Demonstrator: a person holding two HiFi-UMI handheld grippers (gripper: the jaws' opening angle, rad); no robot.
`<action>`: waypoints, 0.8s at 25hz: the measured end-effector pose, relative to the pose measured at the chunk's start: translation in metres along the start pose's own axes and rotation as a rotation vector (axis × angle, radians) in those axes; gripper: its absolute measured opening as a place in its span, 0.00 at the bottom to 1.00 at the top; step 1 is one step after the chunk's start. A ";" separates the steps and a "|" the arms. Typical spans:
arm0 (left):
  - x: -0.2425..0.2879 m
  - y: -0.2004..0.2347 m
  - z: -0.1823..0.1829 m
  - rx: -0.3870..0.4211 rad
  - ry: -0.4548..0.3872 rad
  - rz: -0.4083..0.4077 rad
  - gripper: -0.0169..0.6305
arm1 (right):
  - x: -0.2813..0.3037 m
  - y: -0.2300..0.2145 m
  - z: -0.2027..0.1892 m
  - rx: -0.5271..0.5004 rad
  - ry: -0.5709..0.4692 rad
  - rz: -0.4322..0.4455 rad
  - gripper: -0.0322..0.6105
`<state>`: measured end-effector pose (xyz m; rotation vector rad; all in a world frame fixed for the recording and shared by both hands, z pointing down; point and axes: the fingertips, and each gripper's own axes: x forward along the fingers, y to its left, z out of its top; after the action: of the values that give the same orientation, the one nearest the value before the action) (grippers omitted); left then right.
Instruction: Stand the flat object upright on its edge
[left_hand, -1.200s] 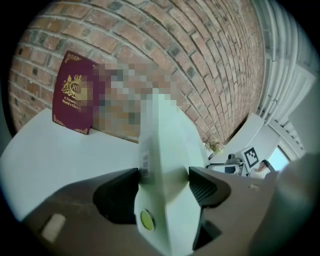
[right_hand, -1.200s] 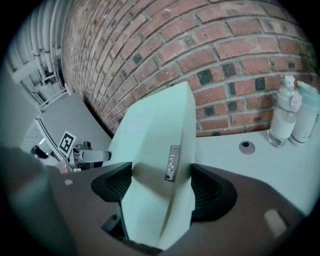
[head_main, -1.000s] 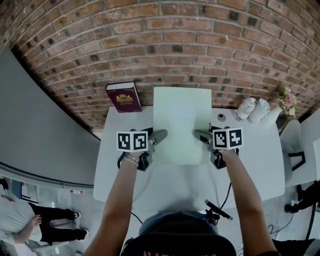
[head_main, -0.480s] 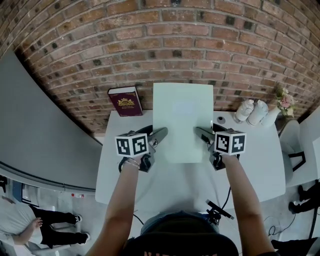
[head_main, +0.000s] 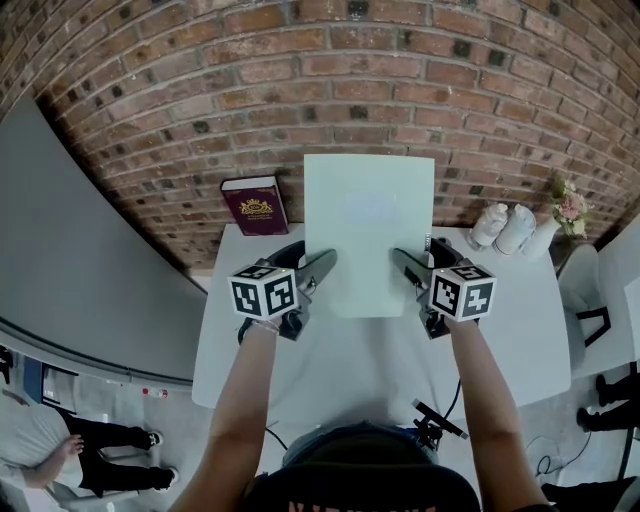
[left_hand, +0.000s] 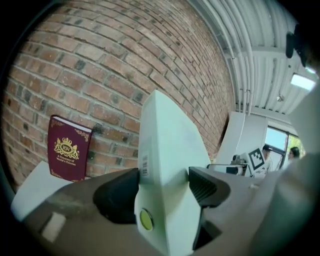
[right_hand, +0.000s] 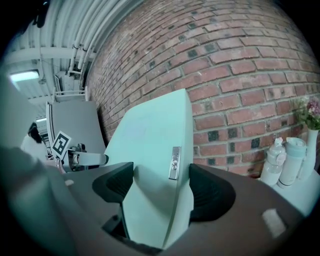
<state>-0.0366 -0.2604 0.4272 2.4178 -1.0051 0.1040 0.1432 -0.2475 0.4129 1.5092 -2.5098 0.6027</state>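
Flat object (head_main: 368, 225), a pale green slab, sits between the two claws over the white worktop (head_main: 505, 320), with each claw clamped on one of its long side edges. The left claw (head_main: 318, 268) pinches the slab's left edge. In the left gripper view its dark pads (left_hand: 207, 185) press both faces, just above a small yellow-green dot (left_hand: 145, 219) on that edge. The right claw (head_main: 405, 265) grips the opposite edge, its jaws closed on the slab either side of a small metal tab (right_hand: 175, 162).

From both claws the slab slopes up and away toward the brick wall (head_main: 300, 90), tilted rather than flat. Its far edge stands well above the claws and its near edge lies just below them. The head view does not show whether that near edge touches the worktop.

A maroon book (head_main: 256, 205) stands against the wall beyond the left claw, off to its outer side. Two white bottles (head_main: 505, 225) and a small vase of flowers (head_main: 570, 205) stand beyond the right claw, well apart from the slab.

The task looks past halfway, with the slab gripped on both sides and tipped up. What appears to be left is to bring it fully vertical, settle its lower edge on the worktop, and open both claws without toppling it.
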 end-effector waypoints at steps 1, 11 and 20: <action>-0.001 -0.001 0.003 0.015 -0.014 -0.004 0.53 | -0.001 0.001 0.003 -0.015 -0.017 -0.001 0.60; -0.005 -0.009 0.021 0.166 -0.067 -0.008 0.53 | -0.007 0.008 0.019 -0.121 -0.095 -0.030 0.59; 0.008 -0.005 0.022 0.226 -0.057 0.004 0.53 | -0.002 -0.001 0.022 -0.188 -0.097 -0.084 0.59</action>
<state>-0.0298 -0.2734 0.4087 2.6359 -1.0737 0.1583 0.1461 -0.2554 0.3928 1.5990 -2.4762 0.2785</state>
